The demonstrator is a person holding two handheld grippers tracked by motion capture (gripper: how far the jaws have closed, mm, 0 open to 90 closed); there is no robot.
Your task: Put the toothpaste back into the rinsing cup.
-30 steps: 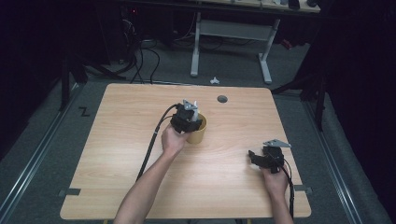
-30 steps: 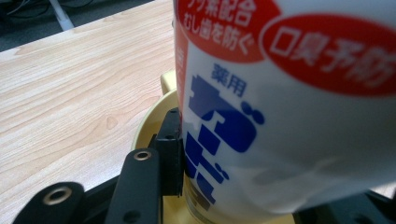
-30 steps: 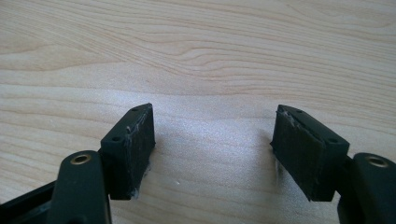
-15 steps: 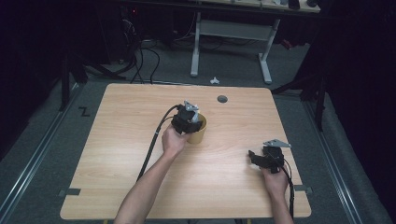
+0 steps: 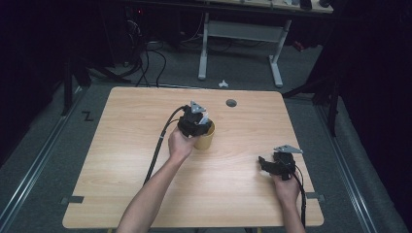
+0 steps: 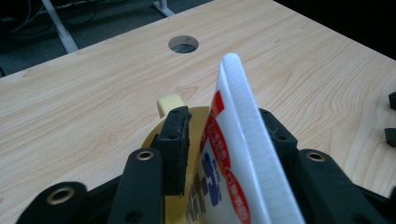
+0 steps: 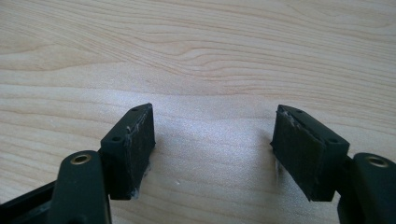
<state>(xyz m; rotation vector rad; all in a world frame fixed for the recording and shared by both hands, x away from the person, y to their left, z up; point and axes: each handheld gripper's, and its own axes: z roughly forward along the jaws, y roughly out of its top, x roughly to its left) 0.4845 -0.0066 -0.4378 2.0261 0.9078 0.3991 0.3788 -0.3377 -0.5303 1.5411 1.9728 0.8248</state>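
Note:
A yellow mug (image 5: 207, 140) stands near the middle of the wooden table (image 5: 121, 160). My left gripper (image 5: 200, 120) hangs over the mug and points down into it. In the left gripper view a white packet (image 6: 240, 140) with red and blue print stands between the jaws of my left gripper (image 6: 223, 114), leaning on the right one. A gap with the mug's yellow wall (image 6: 198, 125) shows between the left pad and the packet. My right gripper (image 5: 263, 164) rests low at the table's right front. Its jaws are open with only bare wood between them (image 7: 212, 135).
A round cable hole (image 5: 231, 103) lies in the tabletop behind the mug. The left gripper's black cable (image 5: 156, 150) trails back across the table to the near edge. Desk legs and cables stand on the dark floor beyond the far edge.

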